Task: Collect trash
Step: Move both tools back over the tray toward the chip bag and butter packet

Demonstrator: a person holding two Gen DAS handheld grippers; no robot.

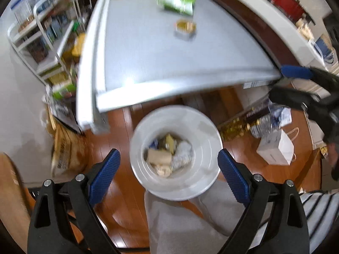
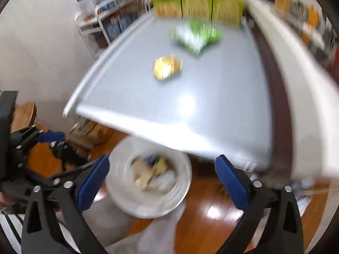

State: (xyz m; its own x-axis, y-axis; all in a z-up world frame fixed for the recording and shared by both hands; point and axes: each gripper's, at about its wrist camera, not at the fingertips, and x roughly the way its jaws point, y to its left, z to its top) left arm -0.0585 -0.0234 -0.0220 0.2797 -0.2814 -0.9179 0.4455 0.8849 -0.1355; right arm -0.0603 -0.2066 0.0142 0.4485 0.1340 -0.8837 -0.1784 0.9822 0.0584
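A white round trash bin point(image 1: 203, 127) stands on the wooden floor below the table's near edge, with crumpled paper, a tan piece and foil trash point(image 1: 167, 156) inside. My left gripper point(image 1: 169, 169) hangs open above the bin, nothing between its blue pads. My right gripper point(image 2: 162, 178) is also open and empty over the bin point(image 2: 182, 188). On the grey table point(image 1: 148, 59) lie a green-and-white packet point(image 1: 175, 2) and a small yellow-gold wrapper point(image 1: 185, 28). The same packet point(image 2: 197, 35) and wrapper point(image 2: 167, 66) show blurred in the right wrist view.
Green cartons point(image 2: 197, 4) line the table's far edge. A white wire shelf point(image 1: 42, 33) stands at the left, a white counter point(image 1: 264, 10) at the right. A white paper bag point(image 1: 277, 148) and plastic bottles point(image 1: 262, 124) sit on the floor. A person's grey trouser legs point(image 1: 180, 222) are below the bin.
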